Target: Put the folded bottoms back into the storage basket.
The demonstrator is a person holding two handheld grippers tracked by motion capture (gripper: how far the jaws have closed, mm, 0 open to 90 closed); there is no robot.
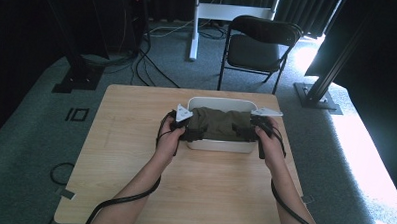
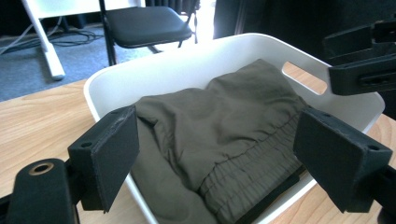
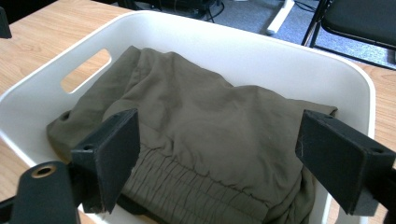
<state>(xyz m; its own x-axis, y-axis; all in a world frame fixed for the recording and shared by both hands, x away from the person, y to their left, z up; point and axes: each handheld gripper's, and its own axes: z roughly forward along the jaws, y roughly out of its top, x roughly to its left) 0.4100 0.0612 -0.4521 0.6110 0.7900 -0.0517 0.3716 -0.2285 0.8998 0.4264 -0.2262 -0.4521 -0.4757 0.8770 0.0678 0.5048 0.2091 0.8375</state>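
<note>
Two pairs of black jaws stand wide open, and neither pair has hold of anything. In the left gripper view the left gripper (image 2: 217, 154) points into a white tub (image 2: 187, 63), and a folded olive-green cloth (image 2: 219, 126) shows between its two black pads, with gaps on both sides. The right gripper view is much the same: the right gripper (image 3: 217, 154) looks down on that cloth (image 3: 205, 121) from the other end of the tub (image 3: 261, 56), and its pads stand apart from the fabric too.

The cloth lies inside the tub, folded — its gathered, stretchy band faces the near rim and hangs a little over it. The tub has a slot handle cut in each short wall.

From the high view, the left gripper (image 1: 188, 131) sits at the tub's left end and the right gripper (image 1: 248, 133) at its right end, both near the front corners. A hand (image 1: 169, 138) wraps around the left one, and the other hand (image 1: 271, 144) wraps around the right one. Black cables trail back along both forearms.

The tub (image 1: 220, 145) rests on a light wooden surface (image 1: 130, 154), toward its far edge and near the middle. Behind the surface stands a black folding chair (image 1: 256, 46) on grey carpet, with loose cables on the floor beside it.
</note>
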